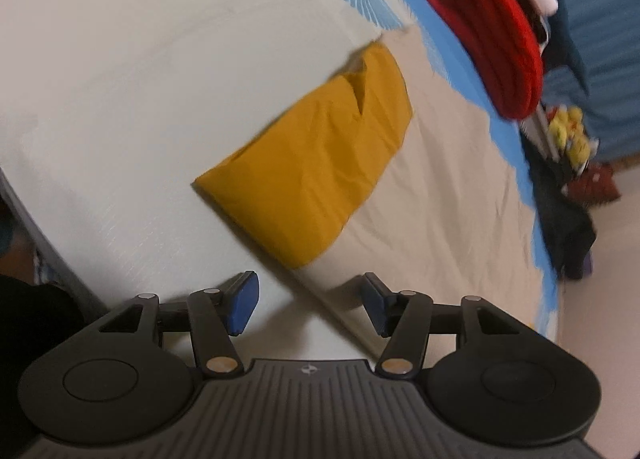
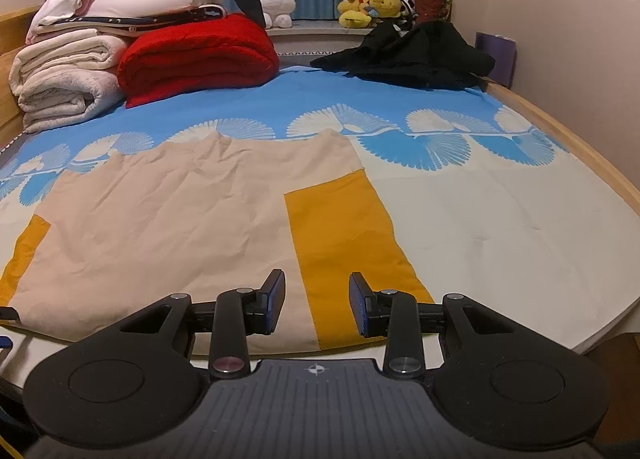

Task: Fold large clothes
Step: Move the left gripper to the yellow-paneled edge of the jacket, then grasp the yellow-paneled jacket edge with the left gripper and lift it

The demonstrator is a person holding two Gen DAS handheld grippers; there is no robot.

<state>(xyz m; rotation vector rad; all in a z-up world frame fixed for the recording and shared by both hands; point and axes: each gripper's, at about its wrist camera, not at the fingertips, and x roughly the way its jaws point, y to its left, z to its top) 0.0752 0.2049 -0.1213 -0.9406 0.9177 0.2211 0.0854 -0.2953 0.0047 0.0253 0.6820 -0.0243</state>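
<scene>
A large beige garment (image 2: 168, 219) with mustard-yellow sleeves lies flat on the bed. In the right wrist view one yellow sleeve (image 2: 344, 243) runs straight ahead of my right gripper (image 2: 317, 305), which is open and empty just above the garment's near hem. A second yellow part (image 2: 24, 255) shows at the far left. In the left wrist view a yellow sleeve (image 1: 316, 167) lies folded, partly over the beige body (image 1: 440, 219). My left gripper (image 1: 310, 307) is open and empty, just short of that sleeve's near corner.
The bed has a blue and white fan-patterned cover (image 2: 500, 195) and a wooden rim (image 2: 580, 135). A red blanket (image 2: 200, 55), stacked white bedding (image 2: 68, 75), a dark garment (image 2: 412, 55) and plush toys (image 2: 368, 5) lie at the far end.
</scene>
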